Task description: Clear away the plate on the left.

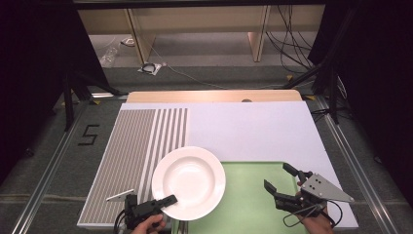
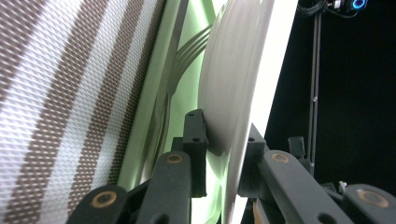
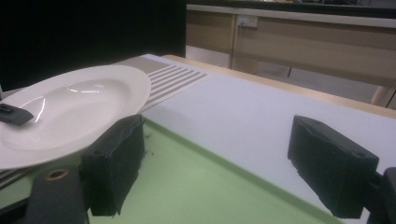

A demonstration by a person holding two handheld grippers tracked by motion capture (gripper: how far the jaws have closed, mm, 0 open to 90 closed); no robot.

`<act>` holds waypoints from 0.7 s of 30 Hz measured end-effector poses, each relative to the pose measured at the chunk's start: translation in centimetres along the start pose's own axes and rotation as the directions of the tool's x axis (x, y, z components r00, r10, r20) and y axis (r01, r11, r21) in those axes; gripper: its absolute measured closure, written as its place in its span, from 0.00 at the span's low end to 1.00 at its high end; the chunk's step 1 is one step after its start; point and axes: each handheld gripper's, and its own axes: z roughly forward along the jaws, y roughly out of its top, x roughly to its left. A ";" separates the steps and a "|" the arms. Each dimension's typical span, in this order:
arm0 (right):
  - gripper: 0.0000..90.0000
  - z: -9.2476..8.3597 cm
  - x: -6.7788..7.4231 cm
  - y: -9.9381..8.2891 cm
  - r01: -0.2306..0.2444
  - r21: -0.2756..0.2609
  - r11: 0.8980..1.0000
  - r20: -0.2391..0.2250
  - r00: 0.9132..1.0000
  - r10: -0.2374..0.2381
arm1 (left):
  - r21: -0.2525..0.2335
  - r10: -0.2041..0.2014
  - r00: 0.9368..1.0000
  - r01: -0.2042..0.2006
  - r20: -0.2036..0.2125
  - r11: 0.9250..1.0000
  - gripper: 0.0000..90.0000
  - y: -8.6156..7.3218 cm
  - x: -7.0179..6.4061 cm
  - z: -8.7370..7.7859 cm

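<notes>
left tongs (image 1: 168, 200) clamp plate (image 1: 189, 182) rim, plate apparently lifted over mat (image 1: 134, 146) and tray (image 1: 253, 204) edge | right tongs (image 1: 281, 179) wide, empty, over tray | keep plate level, lower slowly

"5" — on the floor (image 1: 89, 135)

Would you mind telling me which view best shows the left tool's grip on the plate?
The left gripper view: the left tool clamps the plate rim between both jaws. The high view shows one jaw atop the rim; the right gripper view shows just its tip.
</notes>
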 end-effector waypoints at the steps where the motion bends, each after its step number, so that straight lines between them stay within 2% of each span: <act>1: 0.22 0.0 0.0 0.0 -0.001 -0.001 1.000 0.000 1.000 0.001 | 0.006 0.000 1.000 0.000 -0.001 1.000 0.87 -0.1 0.0 0.1; 21: 0.22 0.0 -0.1 0.0 -0.001 -0.001 1.000 0.001 1.000 0.001 | 0.109 0.053 0.998 -0.050 -0.023 0.993 0.87 -1.6 -0.5 2.7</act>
